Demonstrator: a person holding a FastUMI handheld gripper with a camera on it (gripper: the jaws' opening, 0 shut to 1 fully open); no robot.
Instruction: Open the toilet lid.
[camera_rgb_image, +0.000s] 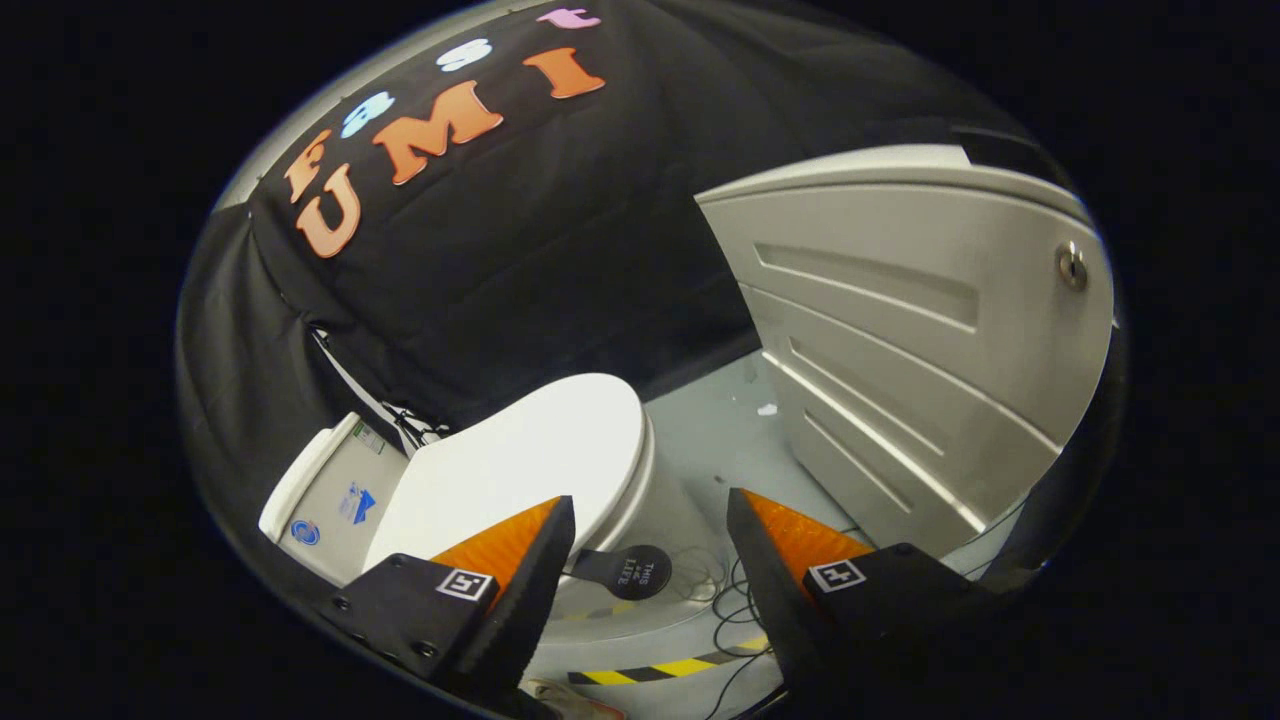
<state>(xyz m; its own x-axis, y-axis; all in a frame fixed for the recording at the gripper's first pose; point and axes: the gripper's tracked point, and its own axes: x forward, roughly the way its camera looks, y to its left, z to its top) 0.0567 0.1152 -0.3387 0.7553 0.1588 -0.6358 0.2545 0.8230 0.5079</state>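
**Lid still down, tool not yet on it**

The tool (650, 520) hangs above the toilet with its fingers spread wide apart and nothing between them. The toilet lid (520, 465) lies closed and flat over the bowl, just ahead of and partly behind the left finger. Behind the lid stands the tank (325, 495), against the black cloth wall. A grey panelled door (900, 340) with a round lock stands beyond the right finger, and loose cables (735, 600) and a yellow-and-black striped tape (660, 670) lie on the floor between the fingers.

As far as the picture shows, no part of the task is done: the lid is shut and neither finger touches it. Left to do, by this reading, is everything: reach the lid's front edge, catch it, and swing it up toward the tank.
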